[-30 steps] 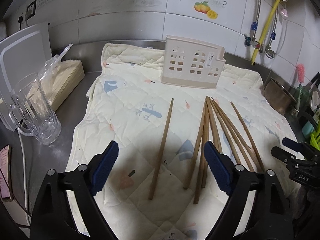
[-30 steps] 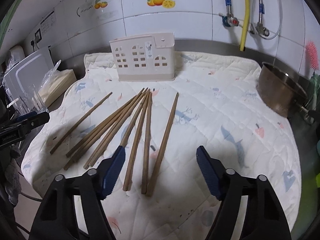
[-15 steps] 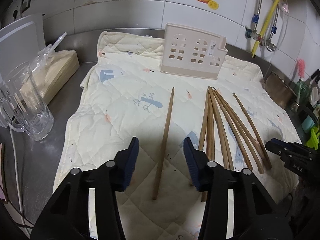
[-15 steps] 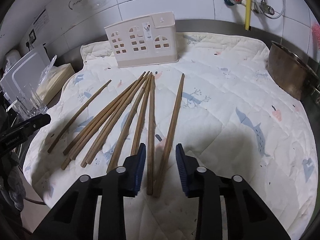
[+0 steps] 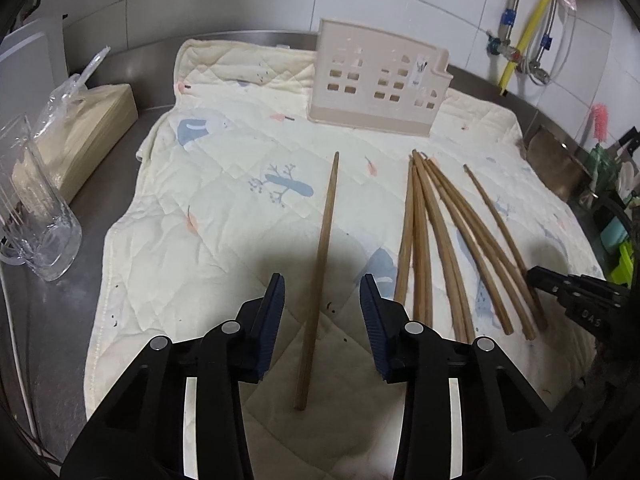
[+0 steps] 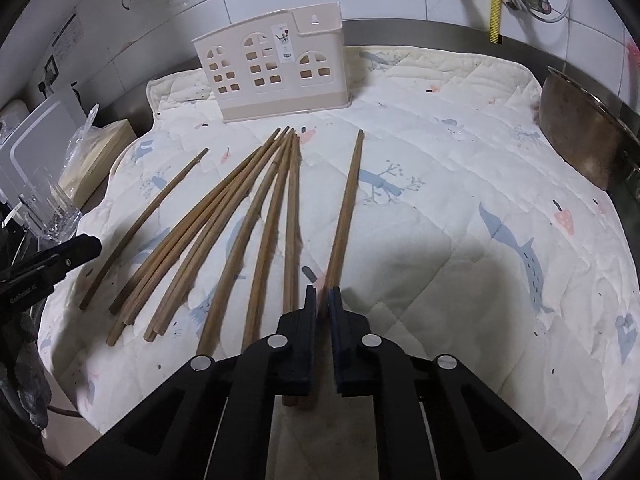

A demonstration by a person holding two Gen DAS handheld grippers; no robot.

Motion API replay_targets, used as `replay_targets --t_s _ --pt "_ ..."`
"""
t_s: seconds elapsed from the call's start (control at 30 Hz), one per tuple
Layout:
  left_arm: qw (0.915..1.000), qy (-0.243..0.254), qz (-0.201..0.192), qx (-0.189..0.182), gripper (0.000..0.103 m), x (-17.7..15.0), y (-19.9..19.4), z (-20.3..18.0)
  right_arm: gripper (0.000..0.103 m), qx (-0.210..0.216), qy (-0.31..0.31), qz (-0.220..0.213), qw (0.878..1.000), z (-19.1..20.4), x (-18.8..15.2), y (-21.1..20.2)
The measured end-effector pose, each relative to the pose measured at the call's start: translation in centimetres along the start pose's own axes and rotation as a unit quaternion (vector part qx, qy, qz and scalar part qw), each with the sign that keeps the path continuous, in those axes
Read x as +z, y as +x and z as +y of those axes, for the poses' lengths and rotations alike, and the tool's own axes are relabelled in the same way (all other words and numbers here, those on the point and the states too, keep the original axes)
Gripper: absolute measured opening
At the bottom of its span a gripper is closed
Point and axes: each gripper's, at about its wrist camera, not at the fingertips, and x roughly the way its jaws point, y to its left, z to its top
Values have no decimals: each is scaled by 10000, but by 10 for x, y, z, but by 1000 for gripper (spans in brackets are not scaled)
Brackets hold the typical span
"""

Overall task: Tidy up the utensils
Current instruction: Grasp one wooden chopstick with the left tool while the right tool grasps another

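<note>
Several wooden chopsticks lie fanned on a quilted cloth in front of a beige utensil holder that stands upright at the back. My left gripper hangs low over the leftmost chopstick. Its jaws are closing, the stick lies between the pads, and gaps show on both sides. In the right wrist view my right gripper is shut on the rightmost chopstick near its thick end, with the holder beyond. Each gripper shows at the edge of the other view.
A glass mug, a bagged tissue pack and a white board stand left of the cloth. A metal bowl sits at the right edge. Pipes and a yellow hose run along the tiled wall.
Both grippers sank toward the cloth and their jaws narrowed. The right one closed onto the rightmost chopstick. The left one drew in around the leftmost chopstick.
</note>
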Motion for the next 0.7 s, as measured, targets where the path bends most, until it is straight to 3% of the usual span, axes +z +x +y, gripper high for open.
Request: replay_targets --t_s 0.07,0.27,0.5,0.7 --pt "10000 -6 67 14 38 2 6 1 6 33 31 9 10000 -1 0 0" --pt "9994 -56 330 1 23 6 27 4 3 40 19 -56 10000 -3 0 -3" --pt "9990 -79 419 106 22 6 37 4 1 94 44 -140 9998 -6 1 -8" --pt "9990 -69 430 122 22 2 32 2 6 162 101 -82 9998 -5 -2 -5"
